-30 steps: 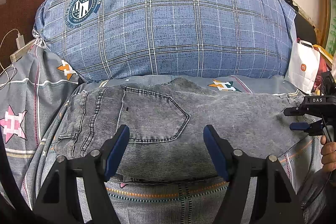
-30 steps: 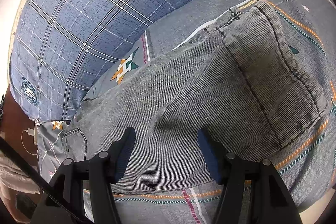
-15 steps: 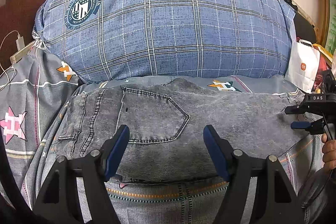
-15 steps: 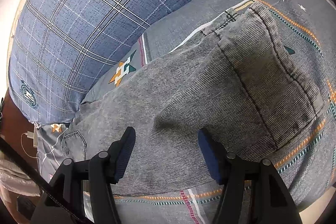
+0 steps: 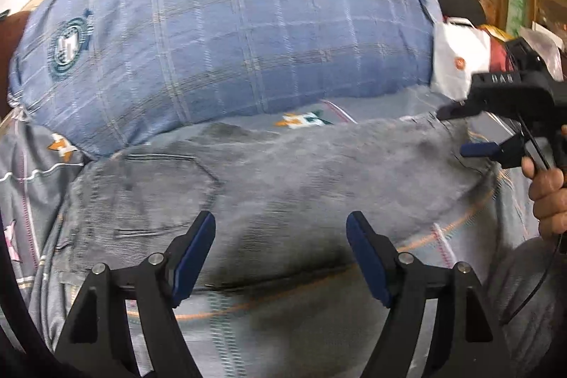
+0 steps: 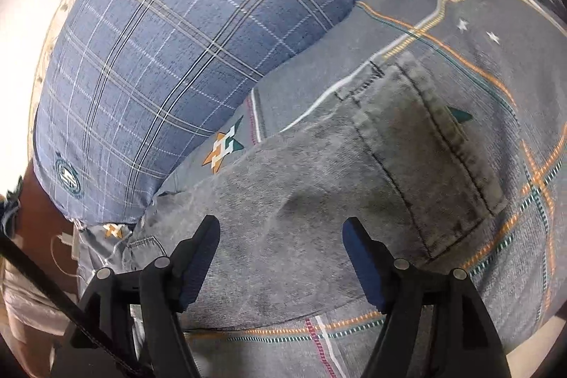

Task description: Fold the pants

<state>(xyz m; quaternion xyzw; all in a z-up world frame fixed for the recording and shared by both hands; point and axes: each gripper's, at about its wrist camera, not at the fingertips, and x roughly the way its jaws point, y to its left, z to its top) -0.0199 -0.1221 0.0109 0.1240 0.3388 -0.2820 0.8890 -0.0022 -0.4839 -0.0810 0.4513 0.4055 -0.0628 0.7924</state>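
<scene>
Grey denim pants (image 5: 283, 172) lie folded in a long band across the patterned bedsheet, back pocket (image 5: 156, 190) at the left. My left gripper (image 5: 281, 229) hovers over their near edge, its jaws opening, with nothing between them. In the right wrist view the pants (image 6: 319, 208) end at a hemmed leg fold (image 6: 436, 165). My right gripper (image 6: 281, 234) hangs above the cloth, its jaws opening and empty. The right gripper (image 5: 475, 130) also shows at the right of the left wrist view, held by a hand (image 5: 547, 197) above the pants' right end.
A big blue plaid pillow (image 5: 230, 34) lies behind the pants. A white paper bag (image 5: 460, 59) stands at the right past the pillow. The grey bedsheet (image 6: 478, 45) with star patterns extends around the pants. A cable and charger (image 6: 63, 243) lie at the far left.
The left wrist view has shifted right and blurred; the pocket now sits further left. Both grippers' jaws stand slightly wider. The right gripper has lifted a little off the cloth.
</scene>
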